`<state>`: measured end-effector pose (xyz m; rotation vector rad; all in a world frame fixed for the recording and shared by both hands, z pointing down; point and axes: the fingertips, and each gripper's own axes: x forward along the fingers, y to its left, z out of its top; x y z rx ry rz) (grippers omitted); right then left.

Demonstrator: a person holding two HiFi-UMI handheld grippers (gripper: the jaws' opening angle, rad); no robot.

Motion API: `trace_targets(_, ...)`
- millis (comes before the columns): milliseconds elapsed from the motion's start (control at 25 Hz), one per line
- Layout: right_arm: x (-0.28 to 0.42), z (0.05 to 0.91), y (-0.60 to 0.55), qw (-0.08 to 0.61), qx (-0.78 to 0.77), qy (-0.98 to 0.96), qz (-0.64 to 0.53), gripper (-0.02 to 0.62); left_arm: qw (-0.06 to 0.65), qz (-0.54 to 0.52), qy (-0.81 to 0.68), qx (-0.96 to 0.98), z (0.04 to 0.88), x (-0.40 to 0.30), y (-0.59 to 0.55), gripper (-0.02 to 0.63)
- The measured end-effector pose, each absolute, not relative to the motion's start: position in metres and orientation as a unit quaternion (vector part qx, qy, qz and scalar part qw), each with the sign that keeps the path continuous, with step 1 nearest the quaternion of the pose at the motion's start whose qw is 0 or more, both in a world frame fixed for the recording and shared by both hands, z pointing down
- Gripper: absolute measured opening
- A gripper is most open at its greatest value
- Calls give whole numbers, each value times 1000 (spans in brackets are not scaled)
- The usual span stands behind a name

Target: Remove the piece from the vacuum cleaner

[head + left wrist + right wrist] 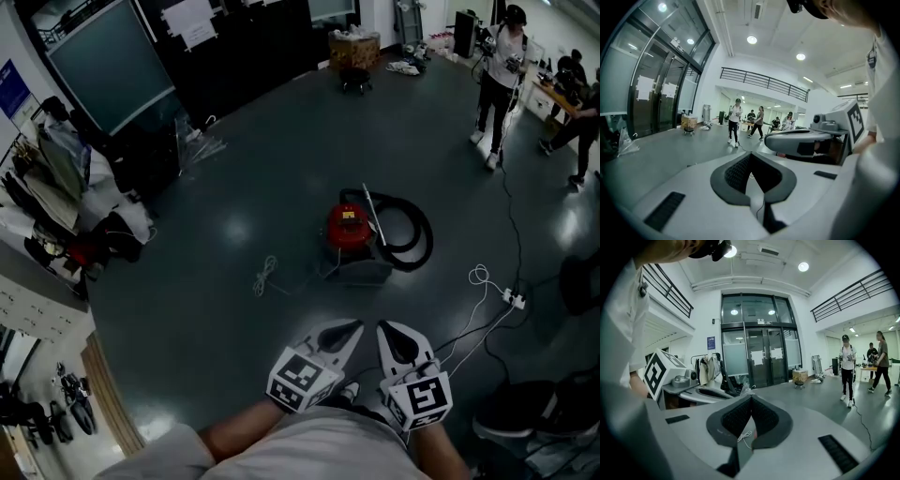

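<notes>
The red vacuum cleaner (348, 226) stands on the dark floor a few steps ahead. Its black hose (412, 240) coils at its right, and a metal tube (375, 215) lies across it. My left gripper (348, 329) and right gripper (388, 331) are held side by side low in the head view, well short of the vacuum. Both are shut, with nothing between the jaws. In the left gripper view the left gripper (751, 154) points across the hall. In the right gripper view the right gripper (751, 397) points toward glass doors.
A white cord (265, 275) lies left of the vacuum, and a power strip (512, 300) with cables lies to its right. People (497, 80) stand at the far right. A box on a dolly (354, 52) is at the back, and hanging clothes (52, 173) are at the left.
</notes>
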<state>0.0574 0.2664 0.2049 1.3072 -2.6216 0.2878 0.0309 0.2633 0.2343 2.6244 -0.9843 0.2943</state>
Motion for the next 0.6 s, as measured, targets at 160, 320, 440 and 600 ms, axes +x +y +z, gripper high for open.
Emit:
trace_targets(160, 41, 211, 248, 103, 437, -888, 98, 15, 168, 105, -348, 916, 245, 14, 247, 6)
trace_targets(320, 25, 214, 221, 110, 441, -885, 99, 15, 171, 104, -341, 919, 249, 1, 220, 6)
trace_targets(440, 12, 222, 196, 115, 448, -881, 103, 15, 170, 104, -332, 922, 255, -10, 196, 6)
trace_targets(600, -7, 226, 163, 118, 459, -874, 104, 15, 169, 103, -321, 926, 259, -28, 162, 6)
